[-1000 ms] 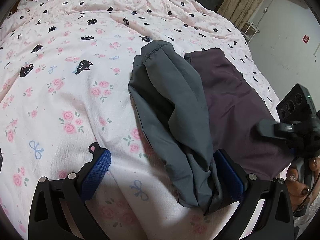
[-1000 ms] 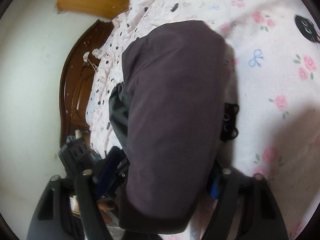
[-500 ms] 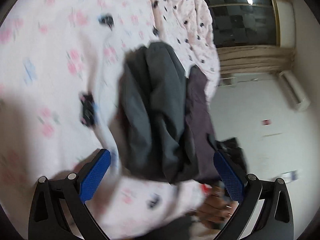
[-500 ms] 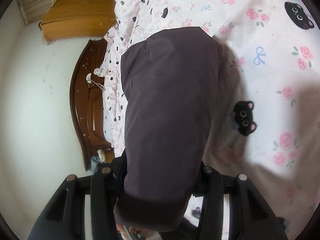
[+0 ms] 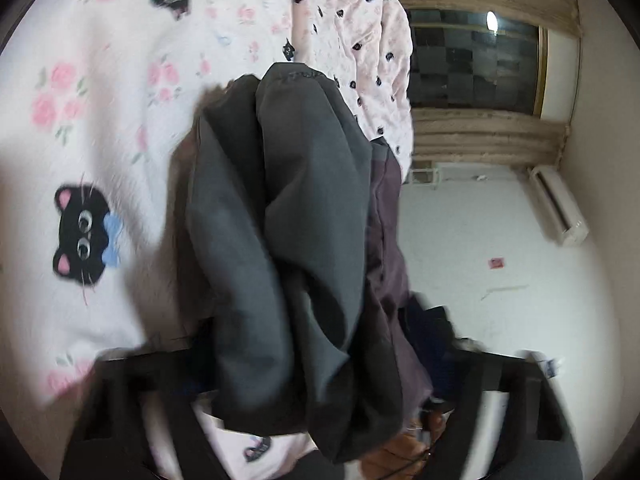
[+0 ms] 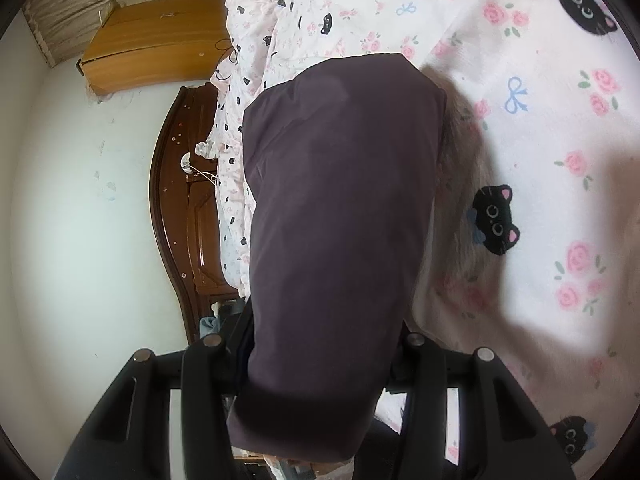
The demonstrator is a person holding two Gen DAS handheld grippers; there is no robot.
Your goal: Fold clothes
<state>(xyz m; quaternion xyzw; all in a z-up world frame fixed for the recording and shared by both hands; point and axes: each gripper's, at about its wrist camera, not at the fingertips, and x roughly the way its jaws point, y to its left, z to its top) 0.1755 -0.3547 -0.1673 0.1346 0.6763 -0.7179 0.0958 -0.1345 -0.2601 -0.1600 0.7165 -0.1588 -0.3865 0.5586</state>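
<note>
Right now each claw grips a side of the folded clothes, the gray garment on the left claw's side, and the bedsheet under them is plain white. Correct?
Not quite. The bedsheet is not plain: the right wrist view shows pink roses, blue bows and black cats. The rest holds: gray garment at the left claw, purple garment in the right claw.

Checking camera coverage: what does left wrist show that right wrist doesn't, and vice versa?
Left wrist only: grey garment, window, air conditioner. Right wrist only: wooden headboard, wooden cabinet. Both: dark purple garment and the cat-and-rose bedsheet. Right gripper has fingers either side of the purple cloth; the left gripper is blurred.
</note>
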